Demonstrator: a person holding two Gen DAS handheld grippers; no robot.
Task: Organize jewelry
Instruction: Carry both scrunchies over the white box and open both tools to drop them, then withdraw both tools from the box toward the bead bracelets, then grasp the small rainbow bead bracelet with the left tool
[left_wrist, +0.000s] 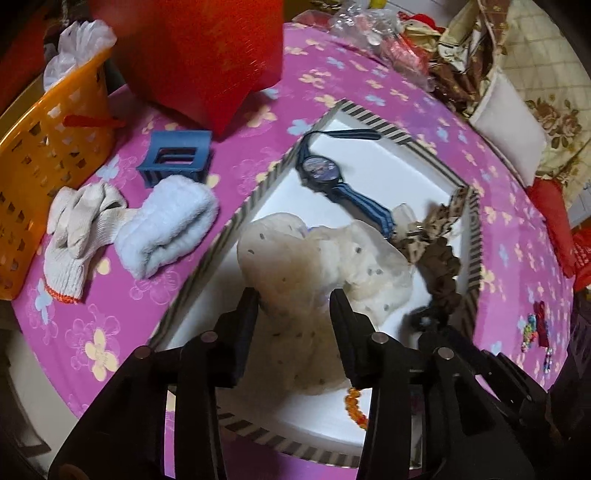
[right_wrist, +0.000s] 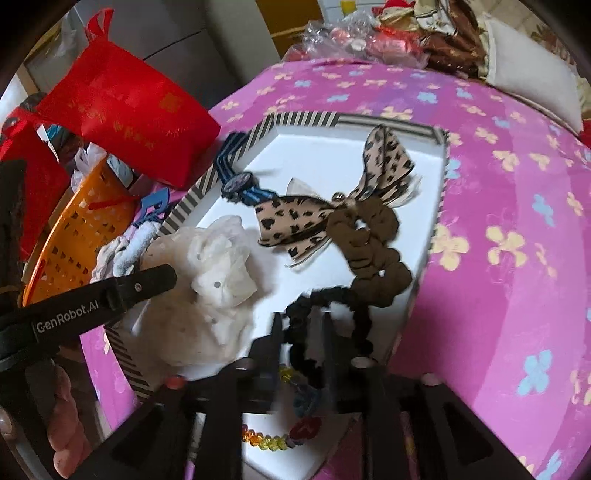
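A white tray with a striped rim (left_wrist: 373, 120) (right_wrist: 306, 119) lies on the pink flowered cloth. In it lie a blue watch (left_wrist: 321, 170) (right_wrist: 238, 184), a cream dotted scrunchie (left_wrist: 317, 266) (right_wrist: 207, 280), a leopard bow (right_wrist: 295, 218), a brown scrunchie (right_wrist: 373, 251) and a black scrunchie (right_wrist: 332, 332). My left gripper (left_wrist: 295, 302) stands open around the cream scrunchie's near edge. My right gripper (right_wrist: 301, 325) is open over the black scrunchie. A bead bracelet (right_wrist: 266, 441) (left_wrist: 356, 408) lies at the tray's near edge.
Left of the tray lie a blue hair claw (left_wrist: 175, 158), a pale blue sock (left_wrist: 166, 229) and a white knit glove (left_wrist: 77, 236). An orange basket (left_wrist: 40, 177) and a red bag (left_wrist: 192, 55) stand behind. Beaded items (left_wrist: 535, 328) lie at right.
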